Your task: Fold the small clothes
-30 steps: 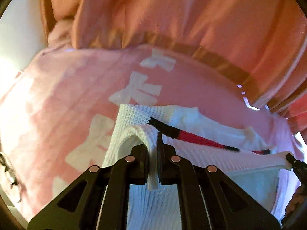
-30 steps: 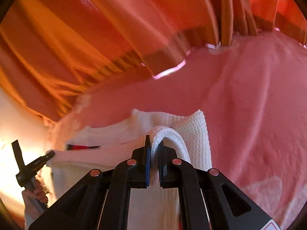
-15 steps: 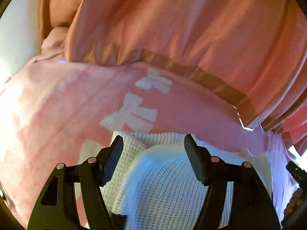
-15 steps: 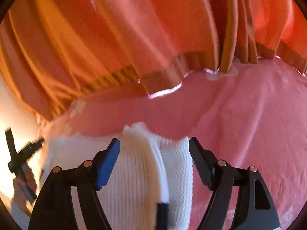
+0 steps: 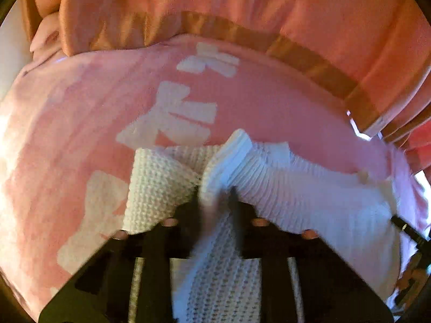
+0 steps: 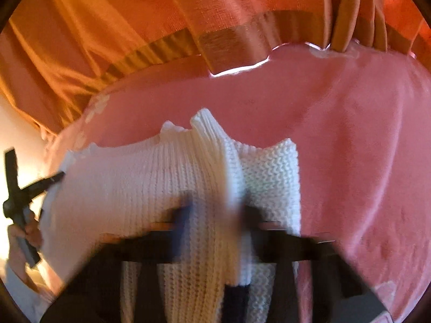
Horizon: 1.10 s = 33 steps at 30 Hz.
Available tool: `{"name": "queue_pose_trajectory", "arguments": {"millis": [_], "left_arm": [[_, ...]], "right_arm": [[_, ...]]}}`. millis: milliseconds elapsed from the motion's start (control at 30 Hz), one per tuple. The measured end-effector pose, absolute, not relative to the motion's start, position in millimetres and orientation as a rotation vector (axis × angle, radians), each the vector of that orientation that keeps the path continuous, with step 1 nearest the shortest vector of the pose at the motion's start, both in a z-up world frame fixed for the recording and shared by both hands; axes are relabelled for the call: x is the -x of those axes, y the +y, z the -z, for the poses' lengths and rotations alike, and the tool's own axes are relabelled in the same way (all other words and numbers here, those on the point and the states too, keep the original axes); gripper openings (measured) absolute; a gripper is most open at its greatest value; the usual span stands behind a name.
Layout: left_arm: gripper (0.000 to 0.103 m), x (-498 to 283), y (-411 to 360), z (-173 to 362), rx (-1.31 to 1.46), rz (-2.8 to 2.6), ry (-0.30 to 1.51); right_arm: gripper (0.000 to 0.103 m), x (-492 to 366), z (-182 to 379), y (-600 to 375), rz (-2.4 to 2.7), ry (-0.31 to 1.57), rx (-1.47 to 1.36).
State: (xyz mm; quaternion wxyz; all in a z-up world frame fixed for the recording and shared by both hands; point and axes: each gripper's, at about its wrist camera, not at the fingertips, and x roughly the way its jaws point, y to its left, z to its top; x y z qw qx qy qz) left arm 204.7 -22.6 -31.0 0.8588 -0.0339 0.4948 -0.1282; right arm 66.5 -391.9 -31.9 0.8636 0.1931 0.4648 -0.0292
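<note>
Right, my left tongs point(image 5: 214, 202) have just been closing and now sit pinched on a raised ridge of the white knit garment point(image 5: 309, 202); the motion smears the fingers, yet I can see the fabric bunched between them; my right tongs point(image 6: 215, 210) have likewise just been closing and are clamped on a fold of the same garment point(image 6: 129, 188), a ribbed pleat standing up just beyond the tips; the garment lies spread on a pink blanket point(image 5: 80, 123) printed with white bow shapes point(image 5: 177, 118), its far edge toward the orange curtain point(image 6: 134, 21) that hangs behind with a brown band near its hem; from the right wrist view I see the left tongs point(image 6: 58, 176) at the garment's left edge, held by a hand point(image 6: 27, 238); from the left wrist view the tip of the right tongs point(image 5: 401, 224) shows at the garment's right edge; whether the blanket covers a bed I cannot tell.
</note>
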Motion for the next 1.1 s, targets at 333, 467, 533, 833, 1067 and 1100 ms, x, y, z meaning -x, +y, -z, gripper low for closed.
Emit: {"name": "queue_pose_trajectory", "arguments": {"millis": [333,467,533,833,1067,1100], "left_arm": [[0.007,-213.0,-7.8,36.6,0.062,0.185,1.038],[0.007,-213.0,-6.7,32.5,0.062,0.179,1.035],[0.007,-213.6,-6.0,36.0,0.069,0.176,1.046],[0.021,-198.9,-16.1,-6.9,0.158,0.280,0.945],[0.025,-198.3,-54.9,16.0,-0.017,0.286,0.980],[0.025,-200.9,-53.6,27.7,-0.055,0.251,1.014]], "right_arm": [[0.006,-64.0,34.0,-426.3,0.188,1.002,-0.431],[0.006,-62.6,5.1,-415.3,0.164,0.905,-0.378],[0.006,-68.2,22.6,-418.7,0.191,0.970,-0.369],[0.021,-57.7,-36.2,-386.0,0.160,0.802,-0.304],[0.001,-95.2,9.4,-333.4,0.063,0.976,-0.150],[0.001,-100.2,19.7,-341.2,0.115,1.007,-0.124]]}}
